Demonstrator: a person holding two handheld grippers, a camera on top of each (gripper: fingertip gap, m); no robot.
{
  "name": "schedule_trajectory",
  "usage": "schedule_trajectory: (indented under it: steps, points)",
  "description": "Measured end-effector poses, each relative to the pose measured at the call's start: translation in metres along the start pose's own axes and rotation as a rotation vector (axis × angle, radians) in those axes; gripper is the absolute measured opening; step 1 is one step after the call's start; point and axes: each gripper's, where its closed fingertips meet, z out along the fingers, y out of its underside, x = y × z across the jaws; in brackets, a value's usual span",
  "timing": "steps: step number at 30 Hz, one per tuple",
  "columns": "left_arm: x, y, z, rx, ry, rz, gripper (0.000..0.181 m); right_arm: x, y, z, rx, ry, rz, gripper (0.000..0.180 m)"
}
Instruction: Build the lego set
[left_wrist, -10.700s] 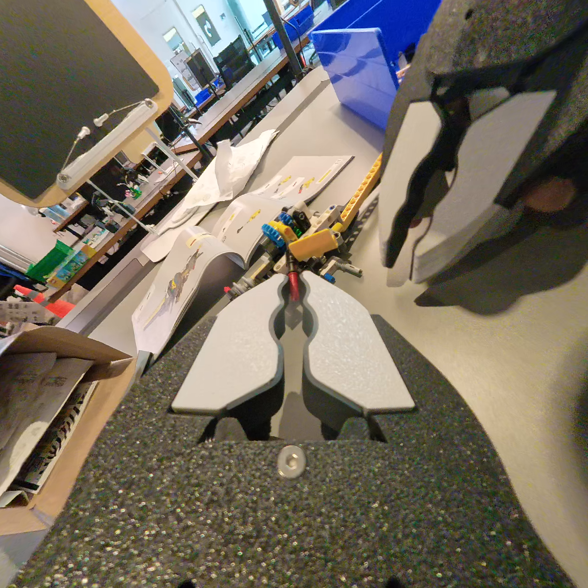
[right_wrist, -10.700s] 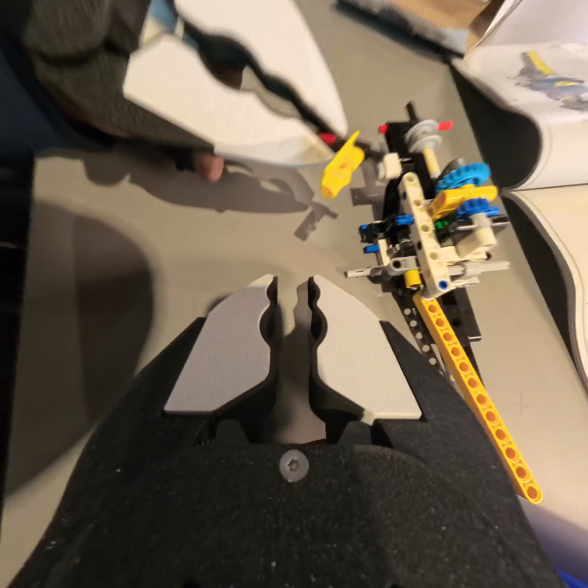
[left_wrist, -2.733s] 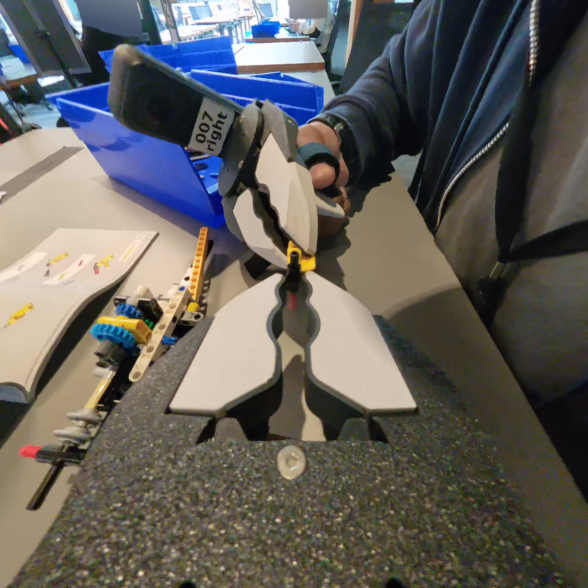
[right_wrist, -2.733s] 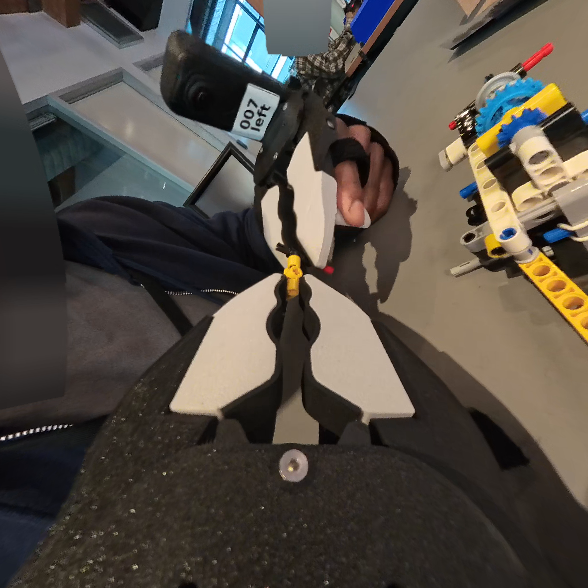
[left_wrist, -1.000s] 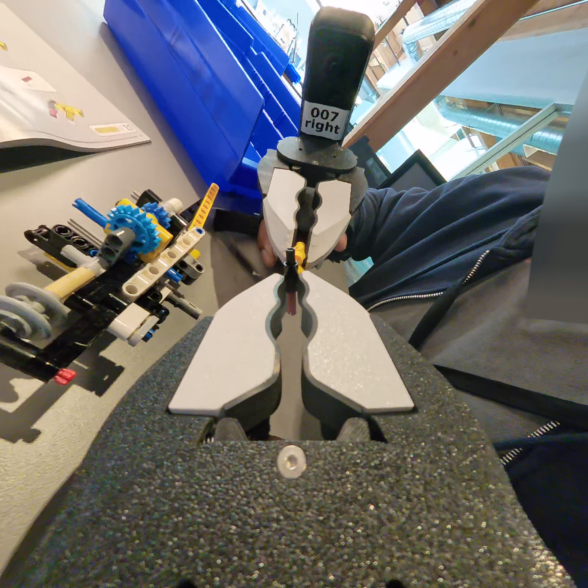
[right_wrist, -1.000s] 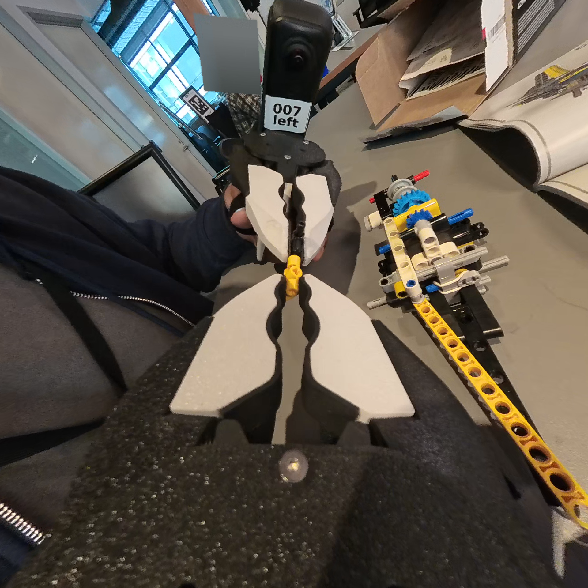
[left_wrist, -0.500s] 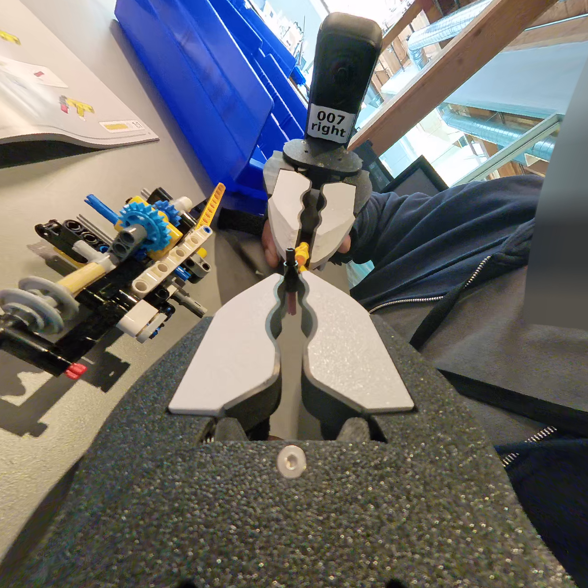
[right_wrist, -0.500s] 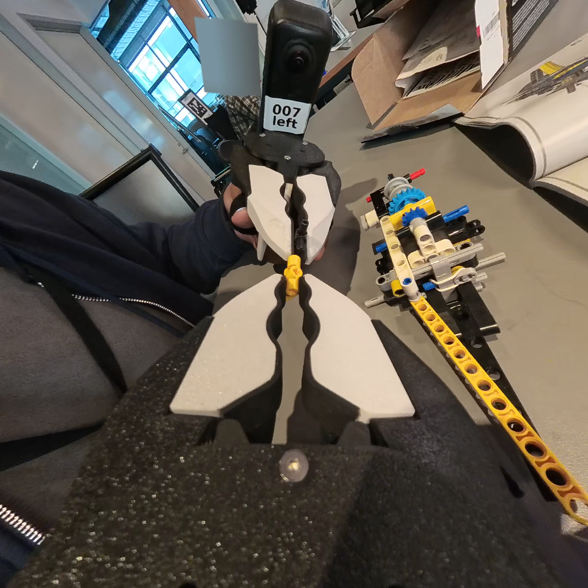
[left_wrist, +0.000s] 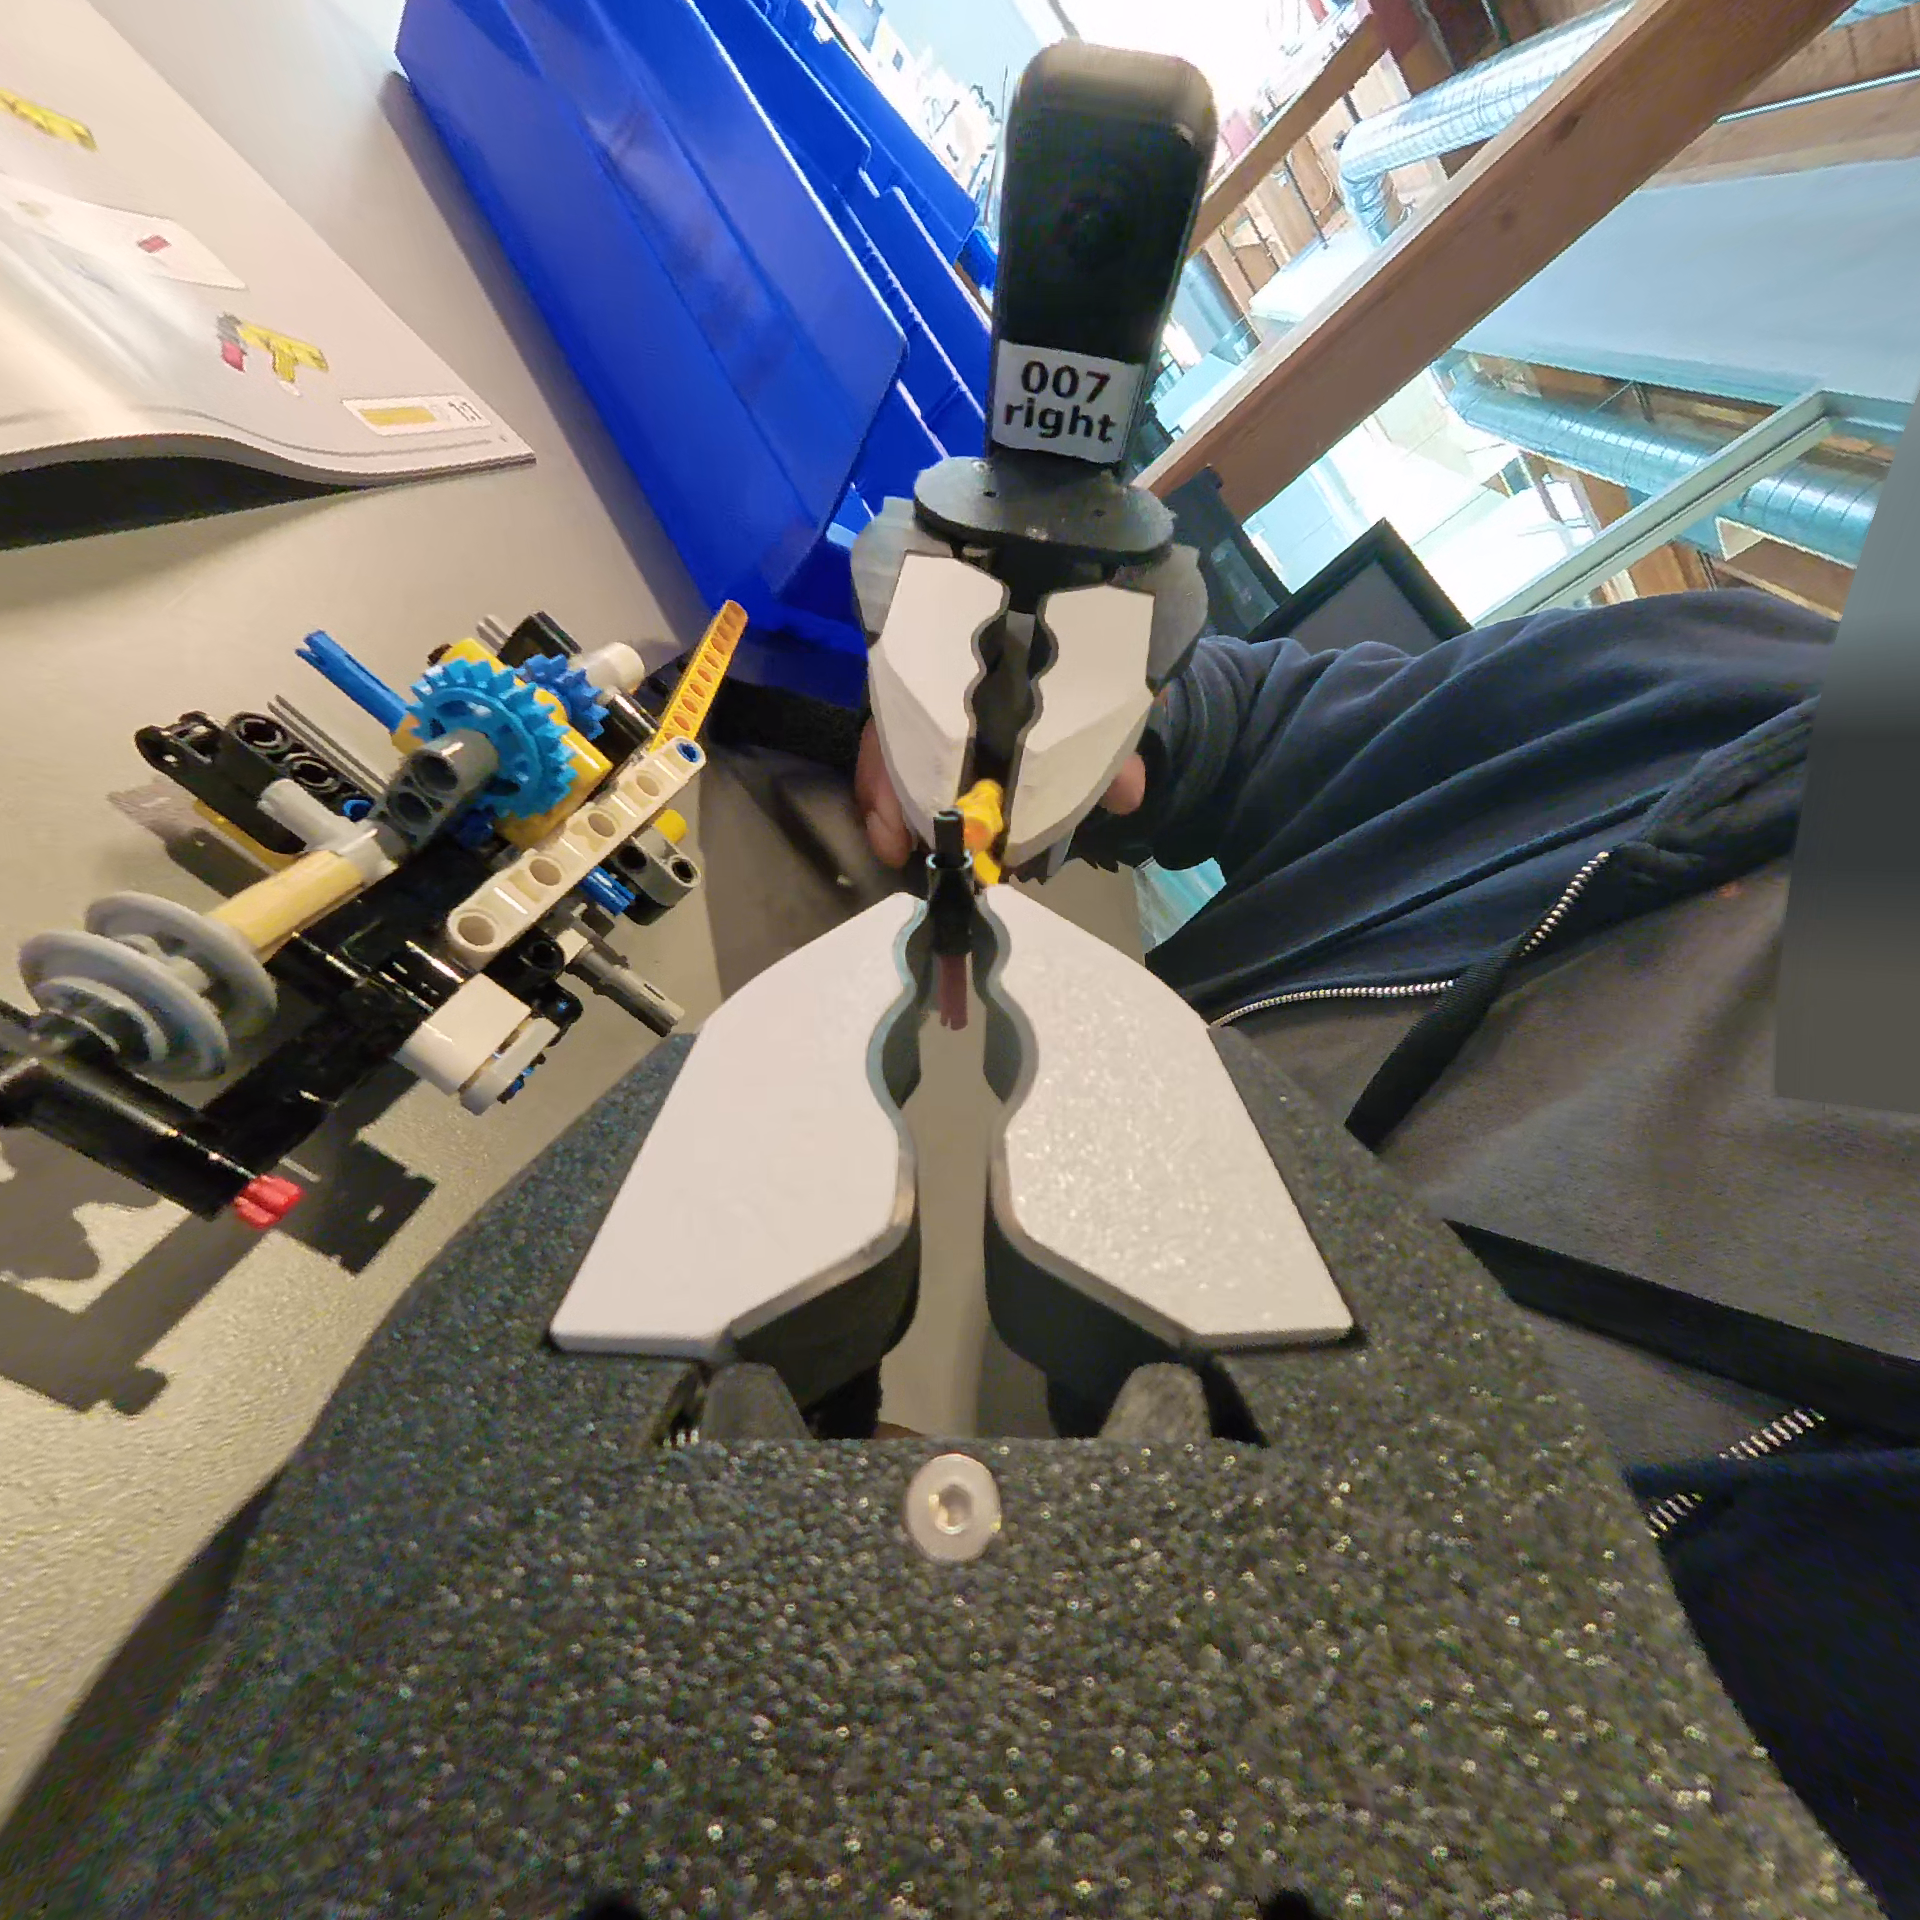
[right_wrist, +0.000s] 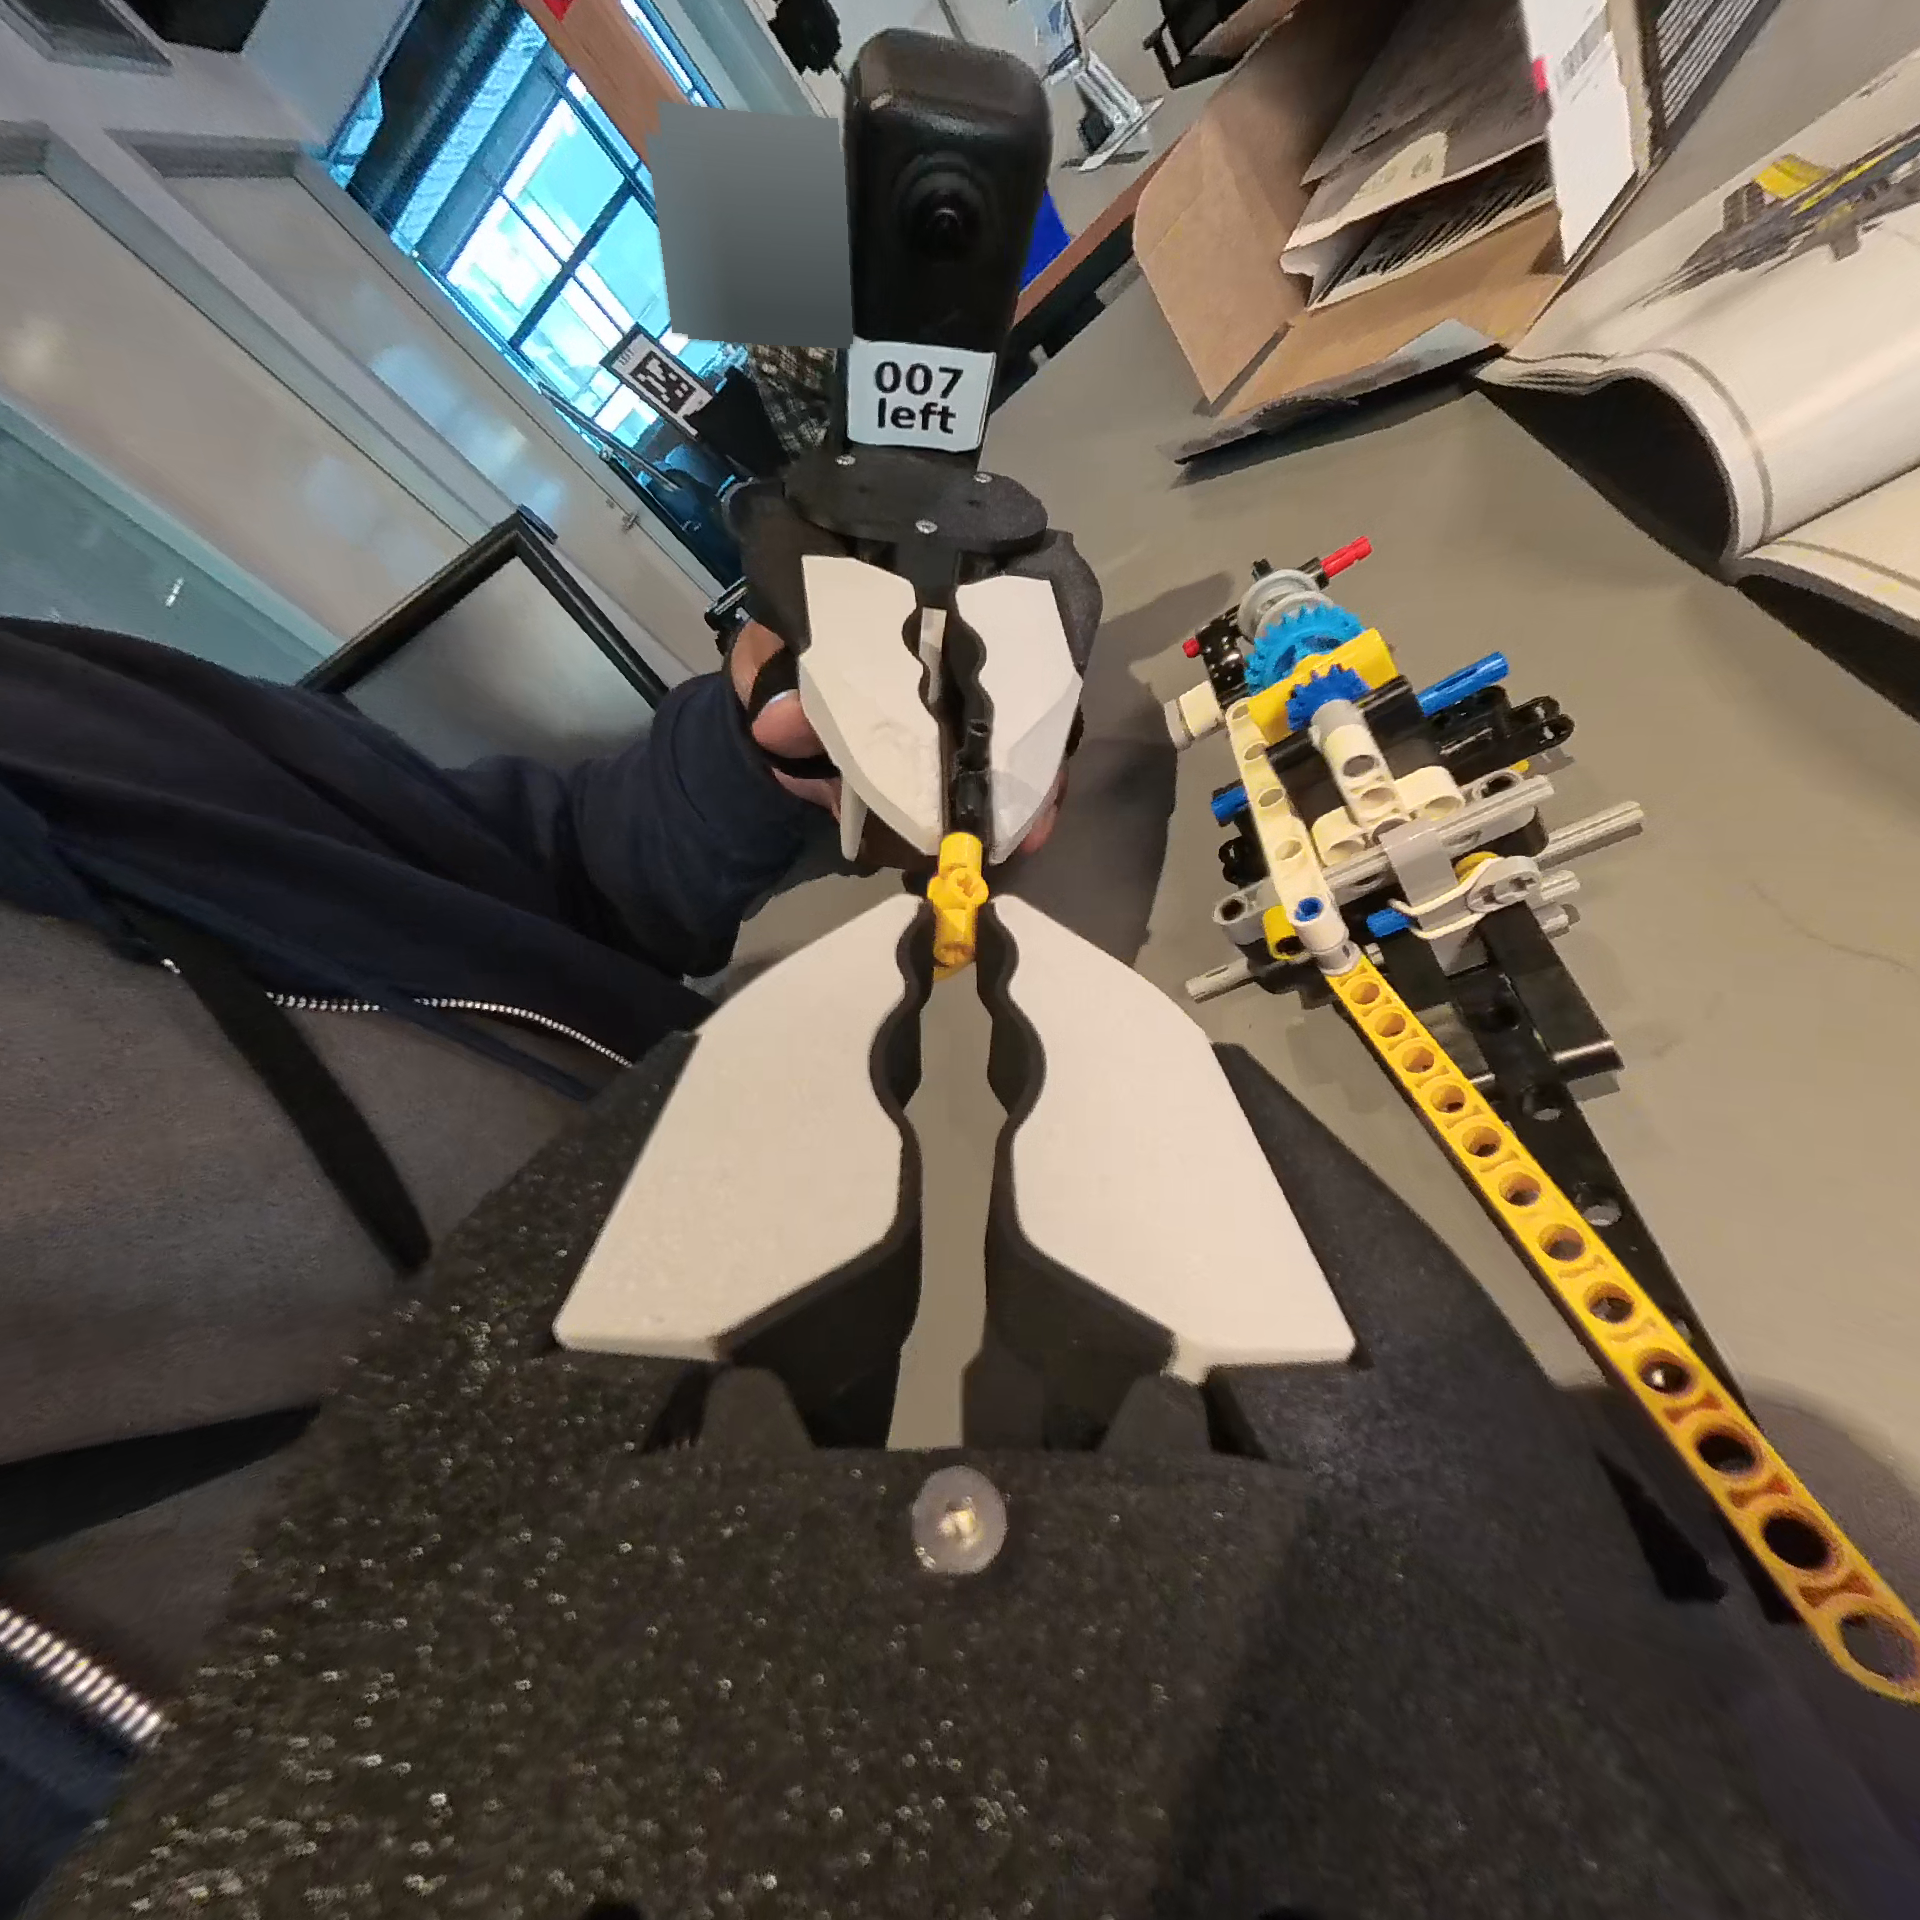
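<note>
Grey pads of the left hand-held gripper (left_wrist: 948, 914) are closed narrow on a thin black axle (left_wrist: 947, 883) with a dark red end, as the left wrist view shows, and the axle tip points up to the right hand-held gripper (left_wrist: 982, 847), which faces it from just above. Between those far fingers a small yellow connector (left_wrist: 980, 823) touches the axle tip. Half a second ago the two parts stood in nearly the same place, so the pushing goes very slowly. The half-built lego model (left_wrist: 416, 883) lies on the grey counter (left_wrist: 156, 1455) to the left, apart from both tools, with a blue bin (left_wrist: 675, 312) and an open instruction booklet (left_wrist: 208, 343) behind it. In the right wrist view, the right hand-held gripper (right_wrist: 951, 920) is closed narrow on the yellow connector (right_wrist: 953, 899), and the left hand-held gripper (right_wrist: 961, 831) comes from above with the black axle (right_wrist: 971, 774) meeting the top of the connector. The model (right_wrist: 1371, 810) with its long yellow beam (right_wrist: 1558, 1236) rests on the counter (right_wrist: 1766, 1039) at the right. I judge that the axle is only beginning to enter the connector, and the alignment must stay straight or the small piece can slip away.
</note>
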Motion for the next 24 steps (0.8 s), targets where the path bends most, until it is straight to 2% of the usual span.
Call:
schedule_trajectory:
  steps: [12,24]
  points:
    - [0.0020,0.0012,0.0005,-0.005,0.006,0.015,0.007,-0.0017,0.0039,0.0032,-0.019,0.022,-0.053,0.008]
    - [0.0043,0.0028,0.0014,-0.016,0.014,0.028,0.007,0.0016,0.0030,0.0020,-0.016,0.120,-0.244,0.008]
